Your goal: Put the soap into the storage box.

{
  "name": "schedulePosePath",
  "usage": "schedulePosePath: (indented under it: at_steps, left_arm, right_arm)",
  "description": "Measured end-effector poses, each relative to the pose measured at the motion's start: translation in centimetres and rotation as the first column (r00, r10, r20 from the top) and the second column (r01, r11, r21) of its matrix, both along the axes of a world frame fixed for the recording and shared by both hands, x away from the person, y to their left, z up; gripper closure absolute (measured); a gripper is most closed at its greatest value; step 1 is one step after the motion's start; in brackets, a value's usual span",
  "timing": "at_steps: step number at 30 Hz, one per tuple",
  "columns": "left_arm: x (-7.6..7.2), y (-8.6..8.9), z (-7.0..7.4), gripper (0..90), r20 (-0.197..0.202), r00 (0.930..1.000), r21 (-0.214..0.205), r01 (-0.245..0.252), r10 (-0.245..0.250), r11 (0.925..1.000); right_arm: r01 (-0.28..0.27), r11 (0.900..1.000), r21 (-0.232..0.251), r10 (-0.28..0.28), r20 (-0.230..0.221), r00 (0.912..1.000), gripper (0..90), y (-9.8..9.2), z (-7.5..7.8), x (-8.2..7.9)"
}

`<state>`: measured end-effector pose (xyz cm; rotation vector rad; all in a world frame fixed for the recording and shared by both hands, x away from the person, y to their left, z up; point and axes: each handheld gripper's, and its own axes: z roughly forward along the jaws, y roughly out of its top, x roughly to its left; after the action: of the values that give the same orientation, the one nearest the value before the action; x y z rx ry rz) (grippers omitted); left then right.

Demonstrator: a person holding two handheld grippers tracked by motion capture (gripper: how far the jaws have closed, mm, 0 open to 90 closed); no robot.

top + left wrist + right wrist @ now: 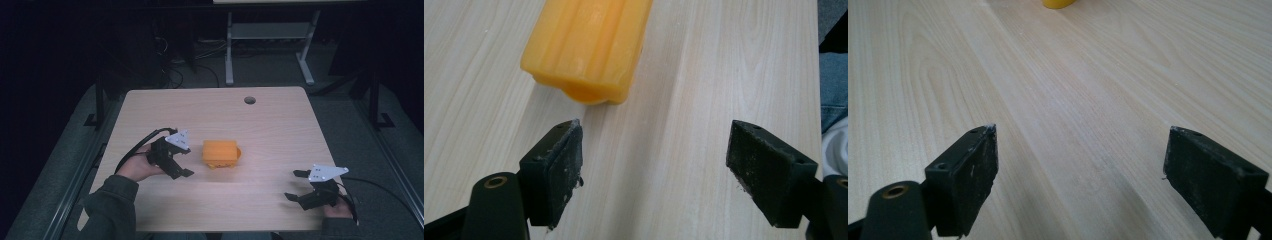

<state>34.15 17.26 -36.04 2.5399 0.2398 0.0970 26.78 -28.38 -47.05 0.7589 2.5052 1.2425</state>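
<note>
The orange block (586, 47) runs off the left gripper view's top edge, its far end unseen

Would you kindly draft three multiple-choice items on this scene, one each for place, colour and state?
1. Which claw is nearer the block?
A. left
B. right
C. both equally

2. What colour is the block?
A. blue
B. orange
C. green

3. How does the left claw stand?
A. shut on the block
B. shut, empty
C. open, empty

Key:
1 A, the left claw sits right beside the block, while the right claw is far off.
2 B, it looks orange from above.
3 C, its jaws stand apart short of the block.
</note>
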Motion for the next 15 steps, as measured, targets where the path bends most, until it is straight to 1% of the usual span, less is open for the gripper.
schedulePosePath:
  at_steps: [9,15]
  left_arm:
    - [-0.8,0.7,-0.7,22.6,-0.004,1.0,-0.007,-0.005,0.005,1.0]
    - [-1.4,1.3,-1.2,22.7,-0.012,0.9997,-0.015,-0.023,0.022,0.9996]
  right_arm:
    - [0.004,1.0,-0.005,-0.004,-0.001,1.0,13.5,0.0,-0.1,0.0]
    - [0.0,1.0,-0.009,0.0,0.003,1.0,13.5,0.0,0.0,0.0]
